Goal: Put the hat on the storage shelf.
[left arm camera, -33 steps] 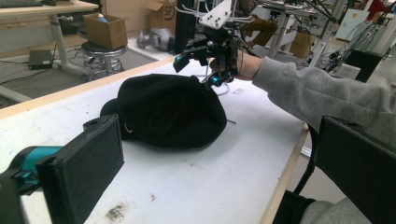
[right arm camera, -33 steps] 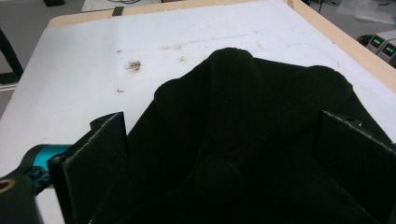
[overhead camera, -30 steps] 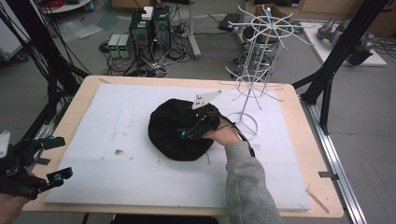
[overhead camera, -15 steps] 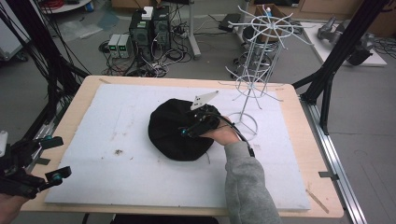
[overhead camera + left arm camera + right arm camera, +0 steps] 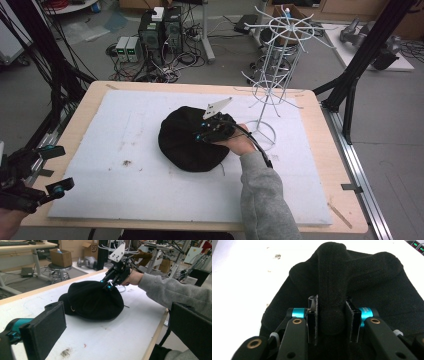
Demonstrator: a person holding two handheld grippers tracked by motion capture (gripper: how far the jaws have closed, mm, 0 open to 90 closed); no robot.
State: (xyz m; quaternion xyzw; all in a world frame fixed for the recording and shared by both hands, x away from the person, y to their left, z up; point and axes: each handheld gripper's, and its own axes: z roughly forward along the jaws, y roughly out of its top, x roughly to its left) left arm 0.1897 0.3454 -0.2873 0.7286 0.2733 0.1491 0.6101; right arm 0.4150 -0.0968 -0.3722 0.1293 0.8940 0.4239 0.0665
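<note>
The left hand-held gripper (image 5: 47,170) hangs at the near left corner of the surface (image 5: 310,200), its jaws standing wide apart with nothing between them; farther in, the right hand-held gripper (image 5: 200,136) has just closed its jaws, and its pads pinch a raised fold of the black hat (image 5: 182,145); the hat lies on the white mat at the middle of the surface; just beyond it to the right stands a white wire rack (image 5: 272,85), near the far edge.
</note>
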